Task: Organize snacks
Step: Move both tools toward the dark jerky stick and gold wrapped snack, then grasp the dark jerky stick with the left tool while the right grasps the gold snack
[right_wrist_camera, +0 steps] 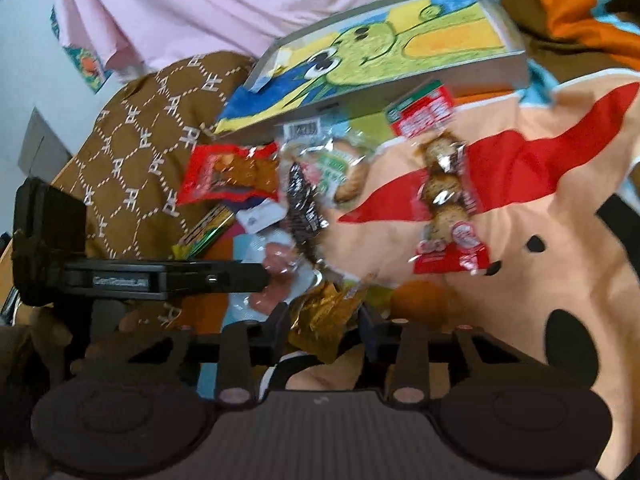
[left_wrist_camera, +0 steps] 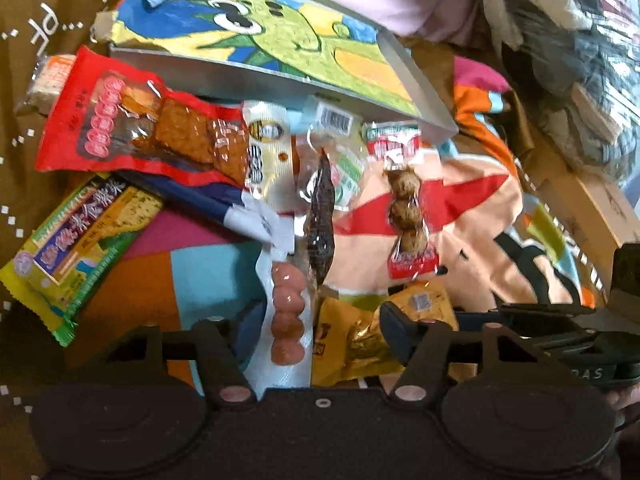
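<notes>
The left gripper (left_wrist_camera: 316, 328) is wide open, low over the pile of snacks. A pack of pink sausage balls (left_wrist_camera: 286, 320) and a gold packet (left_wrist_camera: 352, 344) lie between its two fingers, but neither is pinched yet. The right gripper (right_wrist_camera: 324, 320) is open too, with the same gold packet (right_wrist_camera: 320, 316) sitting in its gap. It may be touching the packet, but I cannot tell.

Both claws are aimed at almost the same spot. I think it is best to let just one claw close, on one pack only, and pinch the flat edge of the wrapper. The wrappers look shiny and slippery, so a slow squeeze should work better.

The other snacks lie on the colourful blanket (left_wrist_camera: 472, 208). A red pack of brown squares (left_wrist_camera: 132, 120) is far on the left. A pack of brown balls (left_wrist_camera: 408, 216) is to the right. A yellow and green bar (left_wrist_camera: 72, 248) is near on the left.

The box (left_wrist_camera: 256, 80) sits at the far side, just behind the snacks. It has a green cartoon picture on its bottom. No snacks are in it yet.
</notes>
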A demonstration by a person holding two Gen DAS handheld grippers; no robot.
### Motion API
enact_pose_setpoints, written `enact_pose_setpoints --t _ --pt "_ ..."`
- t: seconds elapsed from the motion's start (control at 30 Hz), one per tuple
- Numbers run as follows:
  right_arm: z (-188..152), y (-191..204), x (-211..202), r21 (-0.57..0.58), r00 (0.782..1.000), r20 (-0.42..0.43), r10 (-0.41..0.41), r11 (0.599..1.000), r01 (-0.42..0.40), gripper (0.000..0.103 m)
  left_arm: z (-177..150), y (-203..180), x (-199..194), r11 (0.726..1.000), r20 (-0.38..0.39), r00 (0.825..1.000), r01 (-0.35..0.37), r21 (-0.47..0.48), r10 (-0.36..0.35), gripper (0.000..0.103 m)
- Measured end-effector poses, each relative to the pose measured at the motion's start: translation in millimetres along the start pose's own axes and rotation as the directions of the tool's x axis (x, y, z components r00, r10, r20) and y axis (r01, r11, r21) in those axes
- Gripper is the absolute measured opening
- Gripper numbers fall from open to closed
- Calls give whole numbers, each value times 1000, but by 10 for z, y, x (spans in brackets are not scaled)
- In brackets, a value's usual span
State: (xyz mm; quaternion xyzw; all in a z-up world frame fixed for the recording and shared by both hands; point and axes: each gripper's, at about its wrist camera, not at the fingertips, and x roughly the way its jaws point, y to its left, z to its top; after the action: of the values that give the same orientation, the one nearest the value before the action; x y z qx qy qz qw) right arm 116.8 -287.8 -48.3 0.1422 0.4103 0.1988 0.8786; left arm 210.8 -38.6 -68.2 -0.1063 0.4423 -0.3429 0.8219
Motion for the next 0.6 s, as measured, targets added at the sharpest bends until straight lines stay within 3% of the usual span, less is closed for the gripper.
enact_pose_setpoints --t 0.3,0.4,0.53,0.6 --pt "-35 -5 217 38 998 -49 25 999 -23 39 -13 114 152 996 -16 997 -76 -38 76 55" --pt "-43 0 256 47 999 -43 31 998 -29 39 -4 109 195 997 -16 997 -76 -33 76 57" --pt "-41 8 241 42 999 -21 40 998 -39 37 -17 51 255 997 -19 997 -72 4 72 71" --pt "-36 6 248 41 999 -16 33 999 -32 34 -24 21 271 996 -21 997 -80 26 81 71"
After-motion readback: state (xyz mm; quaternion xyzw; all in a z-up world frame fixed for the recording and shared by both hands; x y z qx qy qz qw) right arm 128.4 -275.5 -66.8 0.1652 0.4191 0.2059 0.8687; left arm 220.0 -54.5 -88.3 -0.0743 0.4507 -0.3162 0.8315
